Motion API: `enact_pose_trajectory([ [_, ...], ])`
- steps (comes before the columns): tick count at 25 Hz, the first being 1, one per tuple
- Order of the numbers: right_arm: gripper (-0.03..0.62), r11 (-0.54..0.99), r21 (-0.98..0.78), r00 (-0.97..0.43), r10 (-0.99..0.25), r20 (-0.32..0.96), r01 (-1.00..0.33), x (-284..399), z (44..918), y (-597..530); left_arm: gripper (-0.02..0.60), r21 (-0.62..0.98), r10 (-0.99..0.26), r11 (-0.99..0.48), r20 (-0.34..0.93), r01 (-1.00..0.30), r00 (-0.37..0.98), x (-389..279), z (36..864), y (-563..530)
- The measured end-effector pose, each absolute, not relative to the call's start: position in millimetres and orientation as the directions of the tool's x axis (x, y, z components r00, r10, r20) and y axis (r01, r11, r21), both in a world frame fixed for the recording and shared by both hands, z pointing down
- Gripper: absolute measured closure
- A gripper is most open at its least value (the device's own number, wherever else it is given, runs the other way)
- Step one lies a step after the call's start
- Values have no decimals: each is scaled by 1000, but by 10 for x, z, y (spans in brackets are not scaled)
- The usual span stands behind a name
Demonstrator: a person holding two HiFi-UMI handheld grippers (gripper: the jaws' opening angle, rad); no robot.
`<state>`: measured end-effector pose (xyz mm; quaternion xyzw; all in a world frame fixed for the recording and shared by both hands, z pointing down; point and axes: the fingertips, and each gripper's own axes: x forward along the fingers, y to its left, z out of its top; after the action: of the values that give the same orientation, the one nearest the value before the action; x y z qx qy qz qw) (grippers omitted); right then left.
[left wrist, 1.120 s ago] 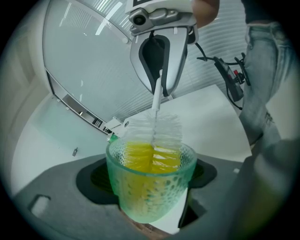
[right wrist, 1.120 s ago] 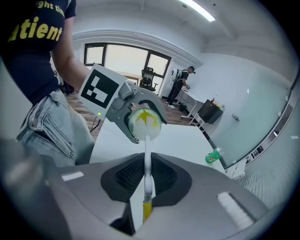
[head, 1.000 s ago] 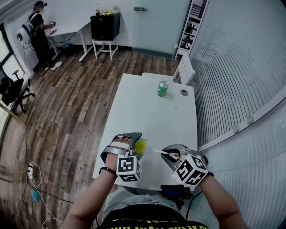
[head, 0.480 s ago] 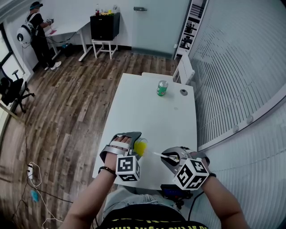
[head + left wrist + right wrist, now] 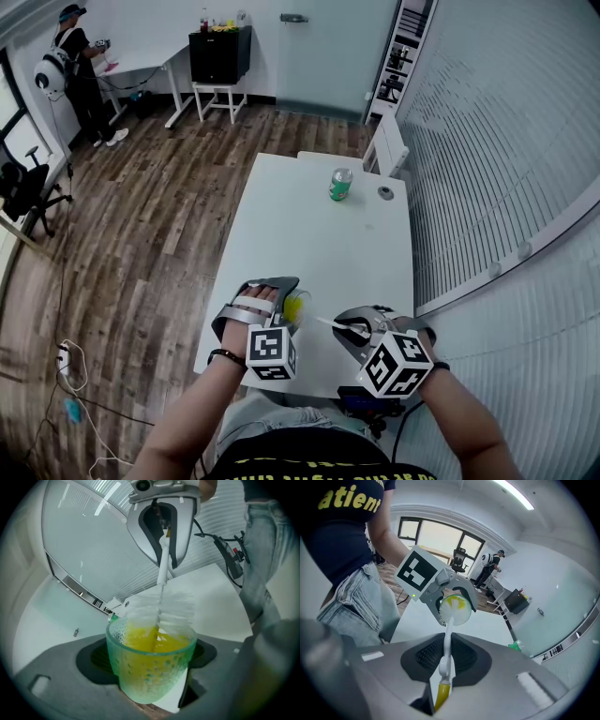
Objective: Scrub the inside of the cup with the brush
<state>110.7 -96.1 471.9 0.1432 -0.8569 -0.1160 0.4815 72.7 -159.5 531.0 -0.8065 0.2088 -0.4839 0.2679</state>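
Left gripper (image 5: 286, 302) is clamped on the translucent green cup (image 5: 150, 672), held tilted over the near end of the white table (image 5: 309, 234). I see yellow inside, can't tell if it's liquid. Right gripper (image 5: 444, 658) is pinched narrow on the brush (image 5: 161, 609) handle, white bristles in the cup mouth. Shirt (image 5: 342, 513) print reads "atient". Green can (image 5: 340, 185) at the far end, label unreadable.

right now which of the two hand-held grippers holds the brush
The right hand-held gripper, shut on the brush handle; the left hand-held gripper grips the green cup instead.
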Motion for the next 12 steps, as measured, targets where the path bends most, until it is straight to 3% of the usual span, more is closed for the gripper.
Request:
enact_pose_trajectory([
  [12,548,927,332,-481,-374,793,-173,1245,4550,-977,173,-628,-595,-775,686,-72,419,710,5341,-1648],
])
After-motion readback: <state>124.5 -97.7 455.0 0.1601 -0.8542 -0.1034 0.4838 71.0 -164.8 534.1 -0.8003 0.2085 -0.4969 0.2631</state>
